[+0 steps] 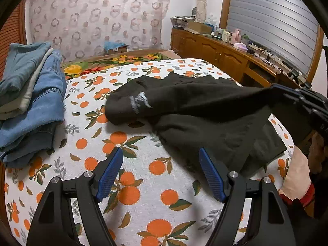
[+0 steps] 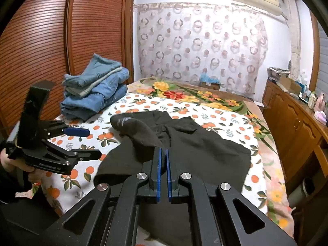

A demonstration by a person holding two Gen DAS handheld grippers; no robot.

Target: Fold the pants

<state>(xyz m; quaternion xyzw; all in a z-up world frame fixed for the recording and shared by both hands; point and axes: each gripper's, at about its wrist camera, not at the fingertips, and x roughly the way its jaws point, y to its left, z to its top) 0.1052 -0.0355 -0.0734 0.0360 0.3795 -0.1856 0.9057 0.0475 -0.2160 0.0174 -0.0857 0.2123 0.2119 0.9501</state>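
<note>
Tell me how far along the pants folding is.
Done: a stack of folded jeans sits at the far left of the bed. In hand: the right gripper has its jaws shut on the black pants, lifting one part over the rest. The left gripper is open and holds nothing. Left: the black pants are still rumpled, not folded flat or stacked.

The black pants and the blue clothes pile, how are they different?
The black pants are dark and spread loosely over the bed, while the blue clothes pile is light denim, folded and stacked. The right gripper is pinching the black pants; nothing touches the blue clothes pile, and the left gripper is open and holds nothing. Both lie on the orange-print sheet.
</note>
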